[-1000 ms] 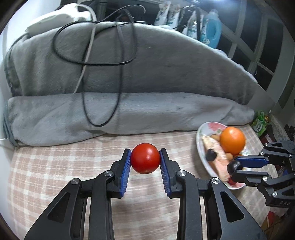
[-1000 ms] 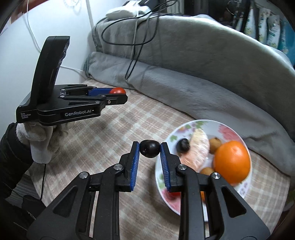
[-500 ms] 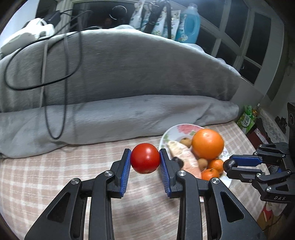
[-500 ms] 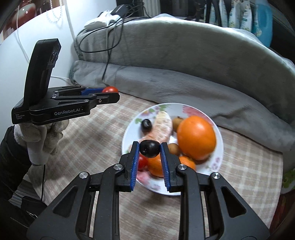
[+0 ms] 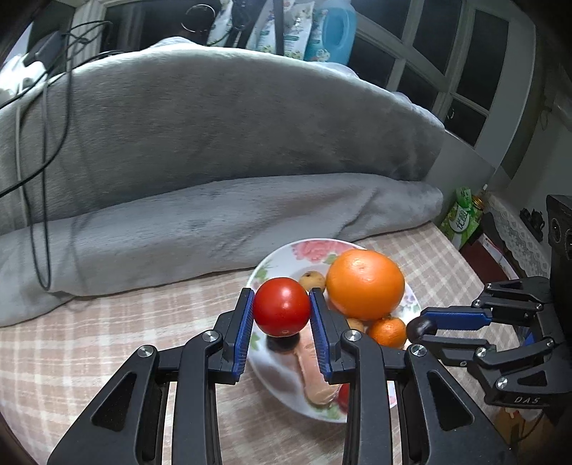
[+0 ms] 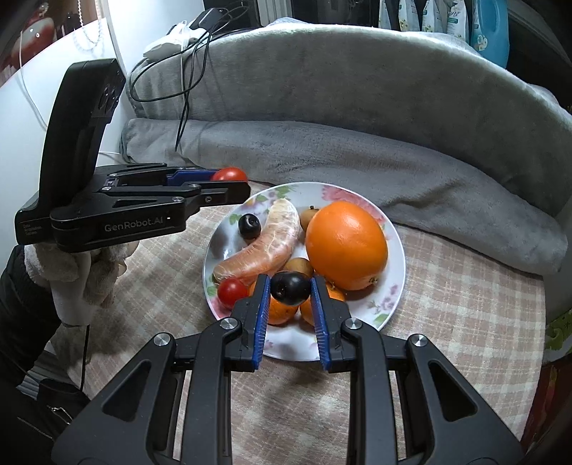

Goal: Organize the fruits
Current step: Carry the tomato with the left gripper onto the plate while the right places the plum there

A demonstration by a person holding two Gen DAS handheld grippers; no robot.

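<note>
My left gripper (image 5: 281, 308) is shut on a red tomato (image 5: 281, 307) and holds it over the left edge of the floral plate (image 5: 311, 250). My right gripper (image 6: 289, 288) is shut on a dark plum (image 6: 290, 288) above the plate's near side (image 6: 393, 286). The plate holds a large orange (image 6: 346, 245), a peeled citrus segment (image 6: 266, 246), another dark plum (image 6: 249, 225), a small red tomato (image 6: 231, 291), small tangerines (image 6: 279, 310) and brown fruits (image 6: 297, 265). The left gripper also shows in the right wrist view (image 6: 228, 180), the right gripper in the left wrist view (image 5: 416, 331).
The plate rests on a checked cloth (image 6: 464, 304). A folded grey blanket (image 5: 214, 150) with black cables (image 5: 43, 179) rises behind it. Bottles and a blue jug (image 5: 336, 32) stand by the window. A green packet (image 5: 459, 218) sits at the far right edge.
Both grippers have moved toward the plate with their fruit. The tomato now hangs over the plate's left edge and the plum over its near side.
</note>
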